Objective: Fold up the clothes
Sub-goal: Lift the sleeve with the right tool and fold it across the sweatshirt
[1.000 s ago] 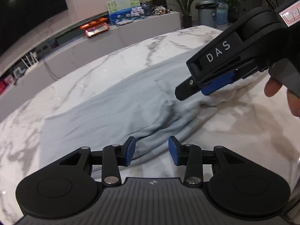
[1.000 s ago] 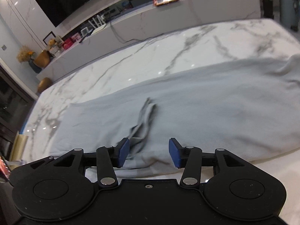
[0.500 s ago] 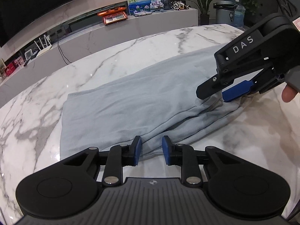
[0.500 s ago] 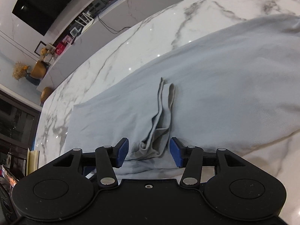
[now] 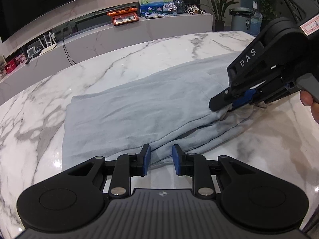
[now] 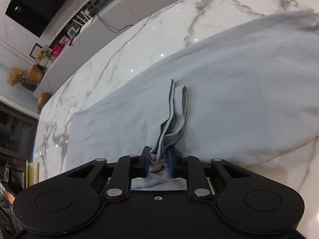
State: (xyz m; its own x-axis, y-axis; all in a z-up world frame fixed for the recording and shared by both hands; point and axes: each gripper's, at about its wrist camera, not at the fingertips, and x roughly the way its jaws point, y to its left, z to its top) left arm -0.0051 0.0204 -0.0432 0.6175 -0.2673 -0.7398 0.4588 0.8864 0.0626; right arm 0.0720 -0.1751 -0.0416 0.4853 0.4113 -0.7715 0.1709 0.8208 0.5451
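A light grey-blue garment point(image 5: 139, 107) lies spread across the white marble table point(image 5: 139, 59). My left gripper point(image 5: 161, 158) sits at its near edge, its blue pads closed in on a thick fold of the fabric. At the right of the left wrist view, my right gripper point(image 5: 231, 107) pinches the same edge, held by a person's hand point(image 5: 307, 99). In the right wrist view the right gripper point(image 6: 159, 160) is shut on a bunched ridge of the garment point(image 6: 239, 79), which stands up in pleats just beyond the pads.
Bare marble point(image 6: 139, 39) stretches beyond and to the left of the garment. Behind the table runs a long grey counter point(image 5: 169, 25) with an orange scale point(image 5: 122, 18), a painting and small items. A bin point(image 5: 240, 19) and plants stand at the far right.
Both grippers have closed from open onto the garment's near edge. The right one has gathered the fabric into an upright ridge. The left wrist view has pulled back, showing more of the garment.
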